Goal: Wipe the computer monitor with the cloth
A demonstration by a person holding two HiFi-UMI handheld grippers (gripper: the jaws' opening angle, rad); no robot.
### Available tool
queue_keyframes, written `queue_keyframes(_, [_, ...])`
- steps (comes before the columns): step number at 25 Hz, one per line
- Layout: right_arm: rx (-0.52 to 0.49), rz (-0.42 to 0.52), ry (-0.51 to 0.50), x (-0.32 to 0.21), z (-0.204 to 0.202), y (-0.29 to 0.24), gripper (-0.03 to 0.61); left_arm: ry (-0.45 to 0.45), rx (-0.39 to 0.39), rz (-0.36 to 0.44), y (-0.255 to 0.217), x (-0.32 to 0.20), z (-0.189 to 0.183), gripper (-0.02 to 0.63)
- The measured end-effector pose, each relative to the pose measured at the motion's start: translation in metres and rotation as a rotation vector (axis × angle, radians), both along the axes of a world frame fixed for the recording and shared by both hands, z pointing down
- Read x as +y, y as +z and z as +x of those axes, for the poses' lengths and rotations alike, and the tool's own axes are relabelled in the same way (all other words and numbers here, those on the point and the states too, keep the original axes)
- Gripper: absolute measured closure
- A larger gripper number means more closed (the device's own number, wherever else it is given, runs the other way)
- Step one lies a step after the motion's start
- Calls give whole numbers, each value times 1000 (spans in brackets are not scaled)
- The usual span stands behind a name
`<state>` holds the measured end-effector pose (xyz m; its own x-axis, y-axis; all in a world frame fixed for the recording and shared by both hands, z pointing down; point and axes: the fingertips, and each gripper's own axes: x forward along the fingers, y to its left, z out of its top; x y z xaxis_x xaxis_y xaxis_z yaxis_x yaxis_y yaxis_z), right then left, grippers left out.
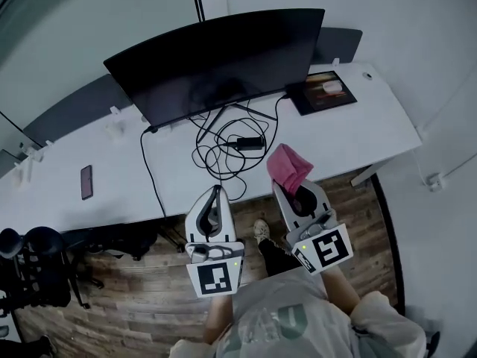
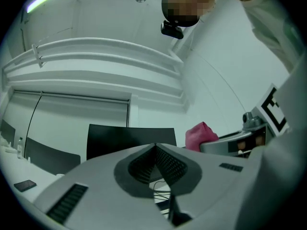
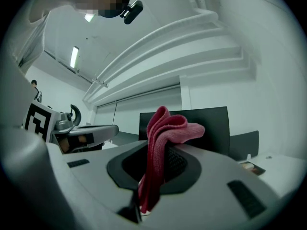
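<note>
A wide black monitor (image 1: 220,60) stands dark at the back of the white desk (image 1: 373,129); it also shows in the left gripper view (image 2: 129,138) and the right gripper view (image 3: 211,126). My right gripper (image 1: 285,186) is shut on a pink cloth (image 1: 289,167), which sticks up from its jaws (image 3: 163,143) and is seen from the left as well (image 2: 201,135). It hovers at the desk's front edge, short of the screen. My left gripper (image 1: 216,194) is shut with nothing in it, beside the right one, its jaws meeting in a point (image 2: 156,147).
Tangled black cables (image 1: 227,144) and a power brick lie on the desk below the monitor. A phone (image 1: 86,181) lies at the left, a dark pad with a small device (image 1: 324,92) at the right. A black office chair (image 1: 33,263) stands on the wooden floor at lower left.
</note>
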<state>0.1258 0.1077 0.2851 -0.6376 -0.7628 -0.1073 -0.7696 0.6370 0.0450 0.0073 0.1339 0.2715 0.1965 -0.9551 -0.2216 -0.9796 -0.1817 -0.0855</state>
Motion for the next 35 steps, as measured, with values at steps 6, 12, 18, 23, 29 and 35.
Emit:
queue_keyframes(6, [-11,17,11,-107,-2,-11,525,-27,-9,-11,0,-98,-14,598])
queue_keyframes(12, [-45,5,-7,-186,-6,-9,525,-47,-40,8,-8,-176,-21,598])
queue_keyframes(18, [-67,-19,-42,-227,-22,-2,525,-77,-64,-4,-8,-216,-33,598])
queue_keyframes(23, [-61,13,-57,-238,-34,-10,525,-92,-92,17,-17,-233,-45,598])
queue_keyframes(29, [-105,25,-62,-235,-48,-22,525,-105,-76,28,-27,-240,-59,598])
queue_keyframes(35, [-110,24,-85,-238,-76,-24,525,-115,-101,39,-33,-241,-83,598])
